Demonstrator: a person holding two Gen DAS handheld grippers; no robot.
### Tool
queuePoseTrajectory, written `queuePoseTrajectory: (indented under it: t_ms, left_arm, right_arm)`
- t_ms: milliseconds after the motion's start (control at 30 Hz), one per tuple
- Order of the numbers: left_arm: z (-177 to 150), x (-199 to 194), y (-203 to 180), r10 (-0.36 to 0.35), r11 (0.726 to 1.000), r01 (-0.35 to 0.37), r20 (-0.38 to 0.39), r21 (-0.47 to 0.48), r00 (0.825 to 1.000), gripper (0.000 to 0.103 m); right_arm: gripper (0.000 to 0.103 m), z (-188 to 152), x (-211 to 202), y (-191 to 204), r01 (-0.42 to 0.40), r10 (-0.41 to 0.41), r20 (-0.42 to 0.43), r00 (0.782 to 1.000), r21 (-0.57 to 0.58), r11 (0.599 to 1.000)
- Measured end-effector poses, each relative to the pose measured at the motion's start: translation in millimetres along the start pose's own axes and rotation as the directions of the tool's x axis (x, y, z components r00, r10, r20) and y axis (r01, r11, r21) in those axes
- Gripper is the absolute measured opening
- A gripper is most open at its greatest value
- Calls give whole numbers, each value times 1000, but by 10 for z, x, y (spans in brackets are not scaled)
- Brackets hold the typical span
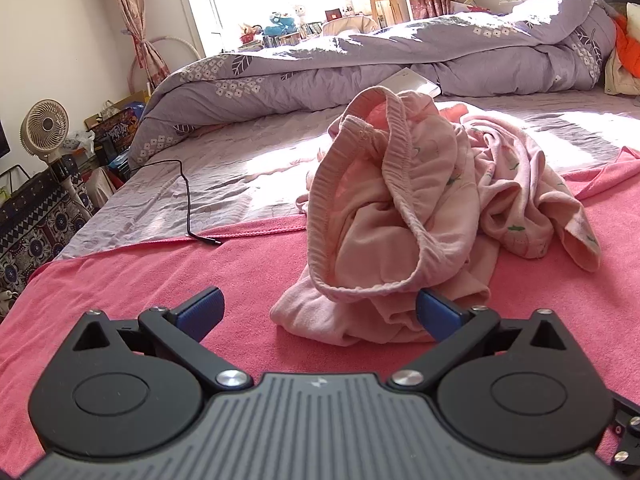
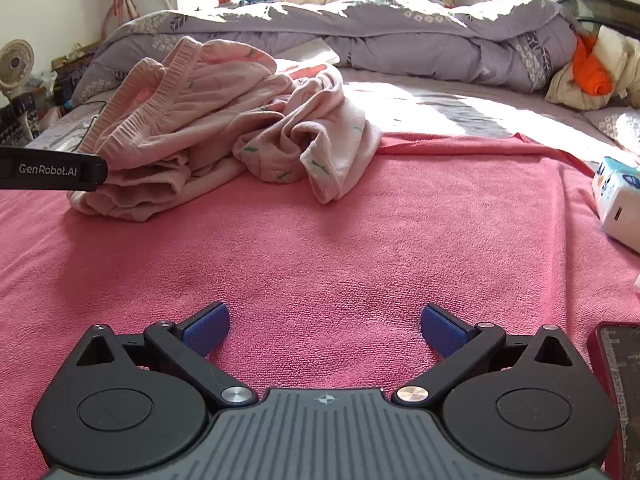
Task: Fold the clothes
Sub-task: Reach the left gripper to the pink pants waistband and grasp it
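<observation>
A crumpled pair of pale pink trousers with an elastic waistband lies in a heap on a pink towel spread over the bed. My left gripper is open, low over the towel, its fingers straddling the near edge of the heap without touching it. In the right wrist view the same trousers lie at the upper left, and the left gripper's body pokes in beside them. My right gripper is open over the bare towel, well short of the garment.
A bunched lilac quilt lies across the far side of the bed. A black cable trails onto the towel's left edge. A tissue pack and a dark-red phone sit at the right. A fan and clutter stand off the bed's left side.
</observation>
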State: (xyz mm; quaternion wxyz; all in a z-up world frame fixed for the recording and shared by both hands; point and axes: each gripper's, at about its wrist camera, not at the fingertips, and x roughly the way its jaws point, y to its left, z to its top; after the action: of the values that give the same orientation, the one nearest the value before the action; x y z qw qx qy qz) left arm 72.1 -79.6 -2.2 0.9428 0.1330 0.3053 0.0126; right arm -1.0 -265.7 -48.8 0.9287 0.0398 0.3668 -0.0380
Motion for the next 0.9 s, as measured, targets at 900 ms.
queuePoseTrajectory:
  t_ms: [900]
  left_arm:
    - [410, 141, -94, -286, 951, 306, 244, -44, 926, 103]
  right_arm:
    - [103, -5, -1, 31, 7, -7, 9, 1000, -7, 1000]
